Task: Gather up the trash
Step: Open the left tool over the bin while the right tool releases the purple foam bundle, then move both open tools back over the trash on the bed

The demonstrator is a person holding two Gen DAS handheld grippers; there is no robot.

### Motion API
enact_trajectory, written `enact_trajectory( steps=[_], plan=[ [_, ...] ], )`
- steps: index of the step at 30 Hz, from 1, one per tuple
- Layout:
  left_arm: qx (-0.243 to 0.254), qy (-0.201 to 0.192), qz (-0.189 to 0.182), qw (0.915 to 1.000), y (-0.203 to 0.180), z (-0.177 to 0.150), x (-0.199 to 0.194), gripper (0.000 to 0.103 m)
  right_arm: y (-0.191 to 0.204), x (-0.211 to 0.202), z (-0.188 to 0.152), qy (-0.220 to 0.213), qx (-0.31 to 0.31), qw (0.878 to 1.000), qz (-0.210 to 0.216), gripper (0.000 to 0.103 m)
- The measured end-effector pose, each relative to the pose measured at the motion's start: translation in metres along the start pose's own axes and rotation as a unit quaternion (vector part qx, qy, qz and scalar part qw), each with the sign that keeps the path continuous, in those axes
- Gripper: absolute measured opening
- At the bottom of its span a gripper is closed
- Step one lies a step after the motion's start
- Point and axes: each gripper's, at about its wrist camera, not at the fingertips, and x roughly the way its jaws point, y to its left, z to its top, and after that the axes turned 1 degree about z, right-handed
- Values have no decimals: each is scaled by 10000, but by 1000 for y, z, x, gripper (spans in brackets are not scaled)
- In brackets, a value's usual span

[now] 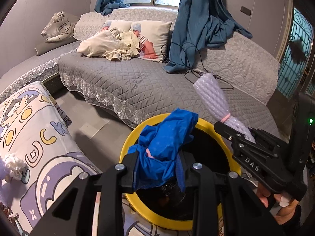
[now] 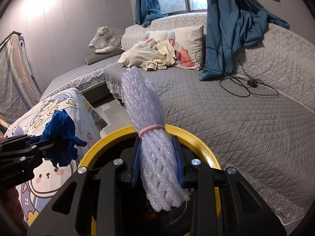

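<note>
Looking along the left hand-held gripper: clenched on a crumpled blue bag, pads pinching its lower folds. Hung directly over the yellow-rimmed trash bin, whose black inside showed beneath. Off to the right, the right hand-held gripper clamped on a bundle of white foam netting tied with a pink band, likewise above the bin's rim. Behind, a grey quilted sofa; at left, a cartoon-print cushion.

Looking along the right hand-held gripper: closed around the foam netting below its pink band, the bundle standing up and slightly tilted, its lower end over the bin's dark opening. At left, the left hand-held gripper seen from the side, gripping the blue bag, here apparently at the bin's left edge rather than clearly above it.

Judged as the dropping step: both pieces carried to the bin, neither yet let go. Next called for: centring each over the opening, then spreading the fingers so both fall inside, watching the light bag for clinging to a pad.
</note>
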Motion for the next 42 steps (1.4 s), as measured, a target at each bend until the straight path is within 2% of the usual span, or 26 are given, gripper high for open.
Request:
enact_trajectory(
  steps=[4,12,15,18,21,24,33,40,42],
  plan=[
    [-97,185,-115,9997,2,-1,12,28,-8,5,-4,124,121,9998,-7,29],
    [-122,240,-223,9994,3,-3,22,32,-11,11,-6,227,126,9997,-52,33],
    [-118,228,-228,9994,3,-3,22,39,-14,11,-6,206,172,9996,-107,36],
    [-182,235,-257,9992,3,-2,22,52,-17,9,-4,191,207,9994,-205,43],
    [-240,212,-229,9992,7,-1,20,57,-22,7,-3,172,293,9991,-241,52],
    [-307,159,-203,9992,12,0,17,60,-27,4,-1,142,370,9988,-284,53],
    [-582,-156,-11,9982,44,7,-13,60,-25,-14,9,-64,404,9988,-254,53],
    [-791,-582,463,9941,84,12,-63,60,5,-37,27,-448,133,9989,52,55],
    [-863,-690,582,9922,98,12,-80,60,19,-41,32,-526,16,9984,207,60]
  ],
)
